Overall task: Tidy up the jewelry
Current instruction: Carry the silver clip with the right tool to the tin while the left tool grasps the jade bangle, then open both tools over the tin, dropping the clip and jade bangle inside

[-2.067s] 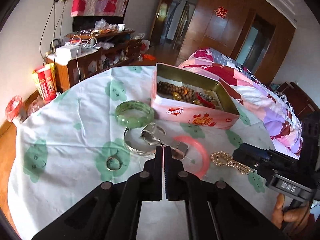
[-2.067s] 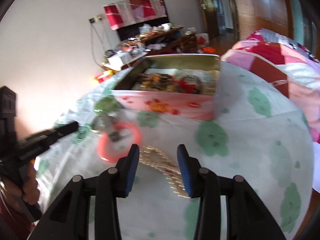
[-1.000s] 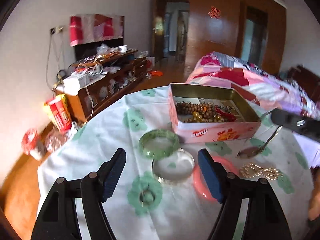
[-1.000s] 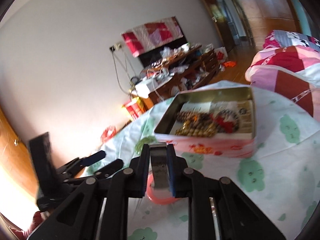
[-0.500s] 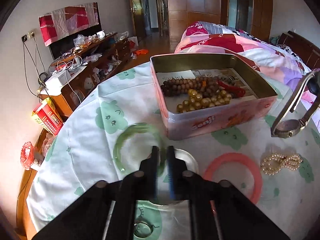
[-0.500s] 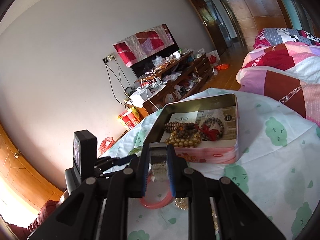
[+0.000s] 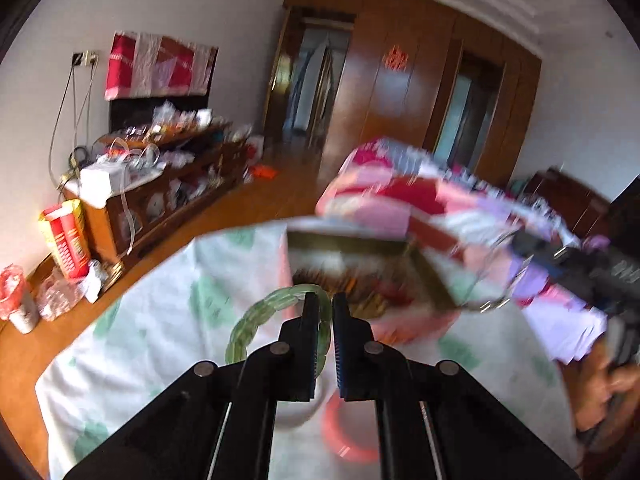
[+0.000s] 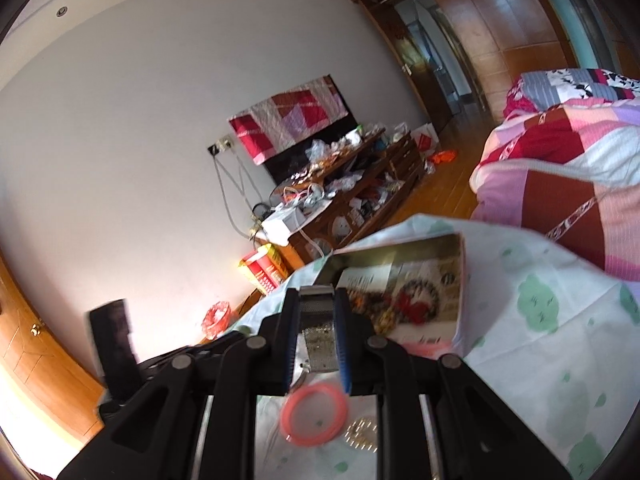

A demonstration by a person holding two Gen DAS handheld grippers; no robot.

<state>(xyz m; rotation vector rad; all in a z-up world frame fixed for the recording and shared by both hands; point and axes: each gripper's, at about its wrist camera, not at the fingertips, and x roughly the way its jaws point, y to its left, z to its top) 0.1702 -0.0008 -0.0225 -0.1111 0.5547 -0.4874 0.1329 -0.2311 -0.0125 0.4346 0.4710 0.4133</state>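
Observation:
My left gripper (image 7: 321, 304) is shut on a green jade bangle (image 7: 260, 316), held up off the white and green tablecloth (image 7: 160, 320). Behind it is the open pink tin (image 7: 348, 242), blurred, with bead strings inside. My right gripper (image 8: 316, 300) is shut on the metal band of a silver watch (image 8: 318, 320), in front of the tin (image 8: 462, 280). In the left wrist view the watch (image 7: 492, 280) hangs beside the tin's right wall. A pink bangle (image 8: 314, 414) and a pearl piece (image 8: 362, 434) lie on the cloth below.
The pink bangle (image 7: 344, 432) lies on the cloth under my left gripper. A patchwork quilt on a bed (image 8: 560, 160) stands right of the table. A cluttered wooden cabinet (image 7: 160, 184) runs along the far wall. A hand (image 7: 600, 392) holds the right gripper.
My left gripper went from wide open to shut on the green bangle and lifted it off the cloth. My right gripper kept the watch and rose toward the tin.

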